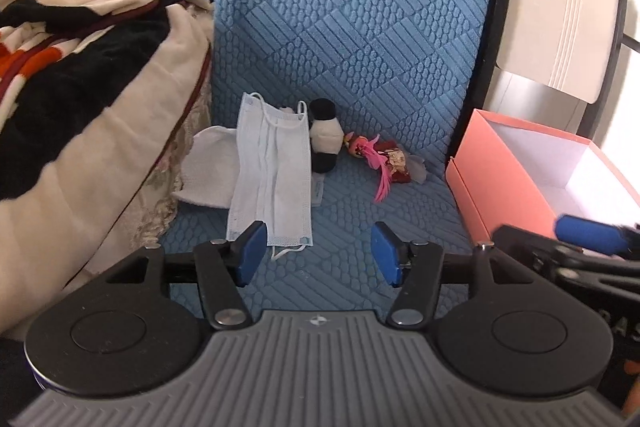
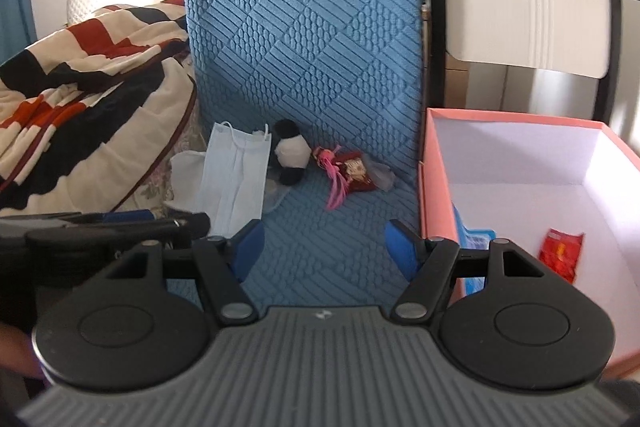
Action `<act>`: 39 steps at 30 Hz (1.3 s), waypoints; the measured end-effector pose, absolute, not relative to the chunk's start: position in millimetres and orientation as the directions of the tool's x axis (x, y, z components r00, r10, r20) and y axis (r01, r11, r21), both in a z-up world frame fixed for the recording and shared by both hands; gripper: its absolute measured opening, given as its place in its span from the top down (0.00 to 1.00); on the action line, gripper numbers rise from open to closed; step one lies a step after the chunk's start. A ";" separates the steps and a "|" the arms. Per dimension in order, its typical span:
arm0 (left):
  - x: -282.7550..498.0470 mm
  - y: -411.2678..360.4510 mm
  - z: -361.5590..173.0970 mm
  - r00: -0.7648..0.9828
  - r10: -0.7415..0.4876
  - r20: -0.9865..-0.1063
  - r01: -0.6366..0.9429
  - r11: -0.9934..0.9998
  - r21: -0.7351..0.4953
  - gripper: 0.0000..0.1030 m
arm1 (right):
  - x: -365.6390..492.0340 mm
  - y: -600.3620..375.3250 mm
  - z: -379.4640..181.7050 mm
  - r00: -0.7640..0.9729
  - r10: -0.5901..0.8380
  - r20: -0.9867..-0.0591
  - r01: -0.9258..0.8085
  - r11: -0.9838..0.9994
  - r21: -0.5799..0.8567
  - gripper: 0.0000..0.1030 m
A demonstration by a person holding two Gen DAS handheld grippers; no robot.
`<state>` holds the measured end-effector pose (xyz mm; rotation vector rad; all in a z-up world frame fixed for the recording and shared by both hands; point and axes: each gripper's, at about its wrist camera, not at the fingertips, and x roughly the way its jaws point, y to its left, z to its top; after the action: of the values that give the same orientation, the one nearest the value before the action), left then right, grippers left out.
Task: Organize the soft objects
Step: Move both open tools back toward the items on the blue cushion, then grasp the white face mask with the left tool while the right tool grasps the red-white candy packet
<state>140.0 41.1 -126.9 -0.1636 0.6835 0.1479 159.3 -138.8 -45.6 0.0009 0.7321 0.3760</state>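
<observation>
From the left wrist, the left claw (image 1: 320,253) hangs released over a blue quilted mattress (image 1: 360,27), its blue pads (image 1: 252,251) spread wide with nothing between them. Just past the left pad lies a pale blue face mask (image 1: 272,167), flat on the mattress with its ear loops showing at both ends; its near end lies right by the pad, and whether they touch cannot be told. Under the mask's left side sits a white cloth (image 1: 208,163). Against the mask's far right corner lies a black-and-white panda plush (image 1: 325,135), and just beside that to the right a small red and pink tasselled charm (image 1: 380,157). A rumpled blanket (image 1: 80,47) in cream, black and red heaps along the mattress's left edge. At the right edge stands an open pink box (image 1: 516,163) with a white inside. The right claw's blue pad (image 1: 588,233) shows in front of the box.

From the right wrist, the right claw (image 2: 324,249) is likewise released, its pads (image 2: 402,253) apart over bare mattress (image 2: 304,27). Ahead lie the face mask (image 2: 236,175), the white cloth (image 2: 186,171) beneath its left side, the panda plush (image 2: 290,151) touching the mask's far right corner, and the charm (image 2: 348,171) near it on the right. The blanket (image 2: 80,87) fills the left. The pink box (image 2: 434,167) stands close at the right edge; inside lie a small red packet (image 2: 560,255) on the white floor and a blue-printed item (image 2: 474,247) against the near wall, partly hidden by the claw. The left claw (image 2: 128,217) shows at the left, blurred.
</observation>
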 end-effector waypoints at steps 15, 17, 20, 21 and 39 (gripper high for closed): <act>191.7 64.4 -150.5 0.712 0.129 -0.691 -0.296 0.947 -0.128 0.19 | 228.4 -123.2 -73.6 0.640 0.374 -0.672 -0.375 0.914 0.151 0.43; 198.2 65.7 -154.0 0.703 0.137 -0.698 -0.307 0.944 -0.124 0.19 | 240.2 -120.3 -79.5 0.618 0.396 -0.679 -0.387 0.905 0.176 0.45; 209.0 68.9 -157.2 0.693 0.150 -0.706 -0.320 0.941 -0.114 0.19 | 257.7 -117.2 -88.9 0.579 0.434 -0.690 -0.387 0.891 0.237 0.45; 212.9 70.4 -158.0 0.690 0.157 -0.706 -0.326 0.939 -0.109 0.19 | 262.7 -116.0 -91.7 0.567 0.445 -0.693 -0.386 0.887 0.253 0.45; 272.1 86.4 -187.6 0.553 0.139 -0.821 -0.290 0.957 -0.033 0.19 | 356.5 -109.8 -131.2 0.512 0.395 -0.762 -0.349 0.907 0.236 0.45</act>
<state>272.1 86.4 -187.6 -0.1720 0.9521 0.2548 356.5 -109.8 -131.2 0.0546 0.9309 0.4475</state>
